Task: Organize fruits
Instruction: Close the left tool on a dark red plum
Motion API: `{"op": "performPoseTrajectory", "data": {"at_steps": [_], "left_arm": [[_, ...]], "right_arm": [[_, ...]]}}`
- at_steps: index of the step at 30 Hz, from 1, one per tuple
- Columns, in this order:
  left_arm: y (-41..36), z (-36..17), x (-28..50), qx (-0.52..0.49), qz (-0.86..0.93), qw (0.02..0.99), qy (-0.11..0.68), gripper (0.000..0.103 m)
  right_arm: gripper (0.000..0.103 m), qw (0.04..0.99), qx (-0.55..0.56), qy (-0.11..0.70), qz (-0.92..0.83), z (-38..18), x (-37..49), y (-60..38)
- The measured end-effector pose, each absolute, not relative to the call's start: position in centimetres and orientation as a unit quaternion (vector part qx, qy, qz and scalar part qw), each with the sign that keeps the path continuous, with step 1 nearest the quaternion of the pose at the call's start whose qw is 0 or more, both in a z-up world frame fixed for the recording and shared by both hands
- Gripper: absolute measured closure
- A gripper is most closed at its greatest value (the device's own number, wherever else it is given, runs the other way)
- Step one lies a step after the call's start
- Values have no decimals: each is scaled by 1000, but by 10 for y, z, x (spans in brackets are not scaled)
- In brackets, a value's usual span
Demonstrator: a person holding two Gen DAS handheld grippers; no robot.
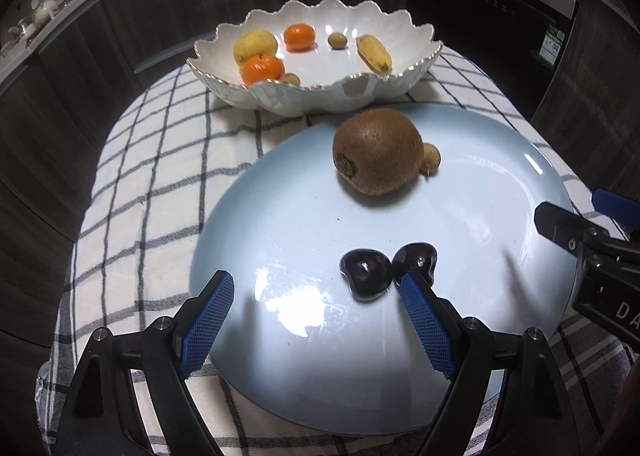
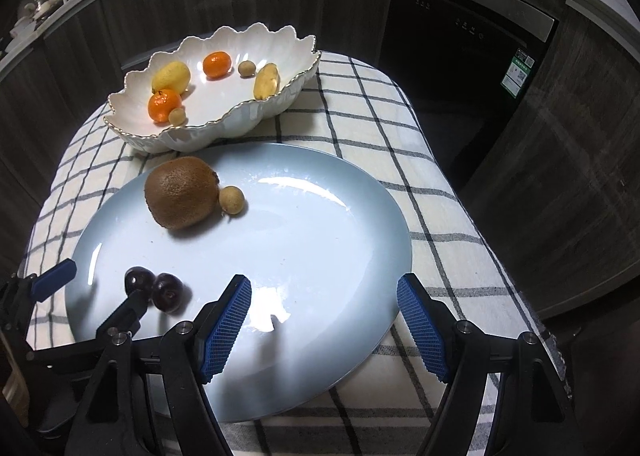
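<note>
A pale blue plate (image 1: 460, 224) holds a brown kiwi (image 1: 378, 152), a small tan longan (image 1: 432, 155) touching it, and two dark cherries (image 1: 366, 274) side by side. My left gripper (image 1: 318, 294) is open and empty over the plate's near side, its right finger (image 1: 424, 320) just in front of the cherries. In the right wrist view the plate (image 2: 320, 240), kiwi (image 2: 180, 192), longan (image 2: 231, 199) and cherries (image 2: 168, 292) show too. My right gripper (image 2: 324, 298) is open and empty over the plate's near right part.
A white scalloped bowl (image 1: 360, 90) behind the plate holds a lemon (image 1: 255, 45), two tangerines (image 1: 262, 69), a small banana (image 1: 374, 54) and longans. A checked cloth (image 1: 160, 176) covers the small table. Dark cabinets and an appliance (image 2: 460, 56) stand behind.
</note>
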State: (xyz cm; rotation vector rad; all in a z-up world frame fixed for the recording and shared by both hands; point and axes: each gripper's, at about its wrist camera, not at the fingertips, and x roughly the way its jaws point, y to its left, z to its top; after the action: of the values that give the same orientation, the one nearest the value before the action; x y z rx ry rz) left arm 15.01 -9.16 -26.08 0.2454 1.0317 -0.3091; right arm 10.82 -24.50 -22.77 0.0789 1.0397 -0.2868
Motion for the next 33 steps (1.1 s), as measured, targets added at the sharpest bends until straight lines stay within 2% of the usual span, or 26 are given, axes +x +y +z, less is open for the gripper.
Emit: {"op": "performPoseTrajectory", "data": {"at_steps": [15, 24, 32, 33], "left_arm": [[-95, -272, 153, 115, -151, 845, 500, 18], [-103, -275, 161, 115, -160, 842, 502, 40], [-112, -274, 160, 114, -185, 839, 500, 69], [-113, -274, 160, 114, -188, 838, 500, 70]], "right_arm": [[27, 856, 34, 496, -140, -230, 117, -247], [27, 852, 46, 503, -139, -236, 119, -252], [27, 850, 59, 504, -143, -238, 119, -261], [27, 850, 59, 504, -144, -237, 120, -261]]}}
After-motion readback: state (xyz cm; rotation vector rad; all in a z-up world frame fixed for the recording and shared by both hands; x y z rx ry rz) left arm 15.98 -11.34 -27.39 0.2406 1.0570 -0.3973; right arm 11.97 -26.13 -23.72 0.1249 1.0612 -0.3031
